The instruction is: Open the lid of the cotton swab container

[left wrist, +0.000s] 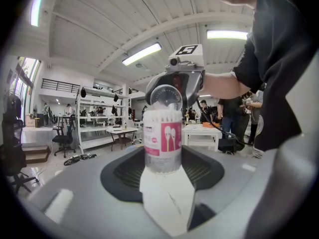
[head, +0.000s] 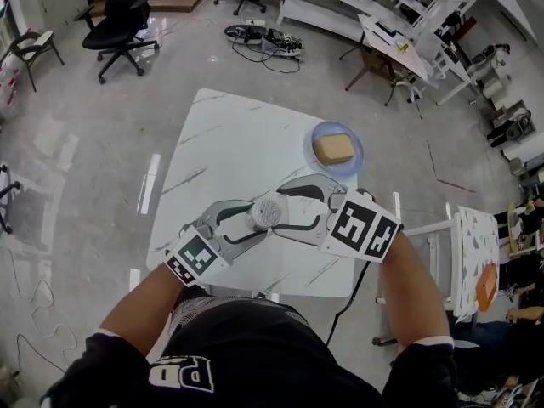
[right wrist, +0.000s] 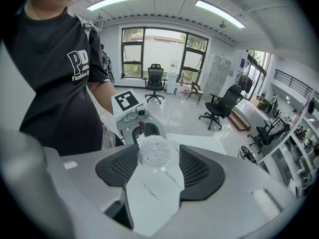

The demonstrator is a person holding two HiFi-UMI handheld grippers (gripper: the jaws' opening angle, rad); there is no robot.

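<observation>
The cotton swab container (head: 266, 213) is a clear tube with a pink and white label (left wrist: 162, 138), held up over the near part of the white marble table (head: 229, 143). My left gripper (head: 246, 221) is shut on its body, with the tube between the pads (left wrist: 162, 169). From the right, my right gripper (head: 286, 204) is shut on the clear round lid (left wrist: 166, 97), which shows tipped up just above the rim. In the right gripper view the white swab tips (right wrist: 157, 153) sit between the jaws, with the left gripper (right wrist: 134, 116) behind.
A blue plate (head: 357, 155) carrying a tan block (head: 333, 148) sits at the table's far right edge. A small white table (head: 476, 245) stands to the right. Office chairs (head: 119, 24) and floor cables (head: 263, 41) lie beyond.
</observation>
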